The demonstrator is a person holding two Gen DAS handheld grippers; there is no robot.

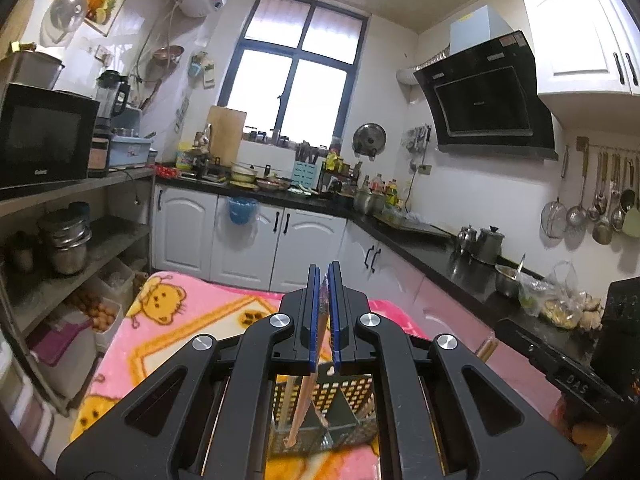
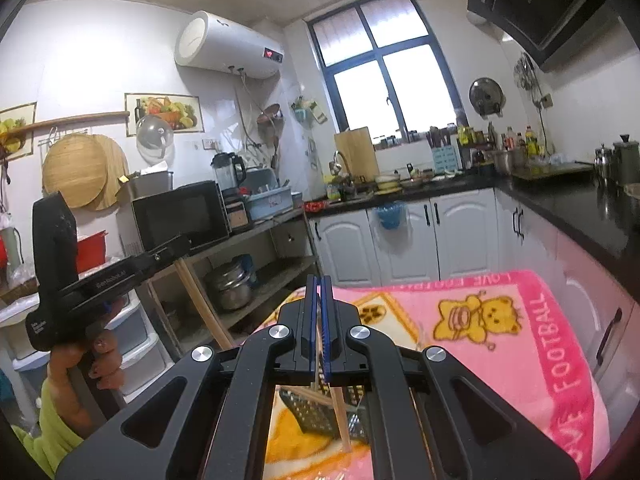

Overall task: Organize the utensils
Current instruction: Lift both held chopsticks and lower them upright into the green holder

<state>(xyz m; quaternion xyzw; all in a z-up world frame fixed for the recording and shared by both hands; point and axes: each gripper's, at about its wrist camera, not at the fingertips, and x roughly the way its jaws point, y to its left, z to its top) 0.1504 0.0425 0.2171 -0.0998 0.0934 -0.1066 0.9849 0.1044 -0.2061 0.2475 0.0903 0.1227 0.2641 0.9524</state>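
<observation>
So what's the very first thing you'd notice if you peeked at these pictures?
Probably the bright pink teddy-bear blanket spread below the grippers. Then the big black left gripper and right gripper up front, each shut on thin wooden chopsticks hanging over a dark mesh basket. Behind glows the window.

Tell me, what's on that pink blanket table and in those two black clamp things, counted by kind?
Grippers: 2, the left gripper and the right gripper, each shut on chopsticks.
Dark mesh basket: 1.
Pink bear blanket: 1.
Chopstick bundles: 2; single sticks cannot be counted.
Total: 6.
</observation>
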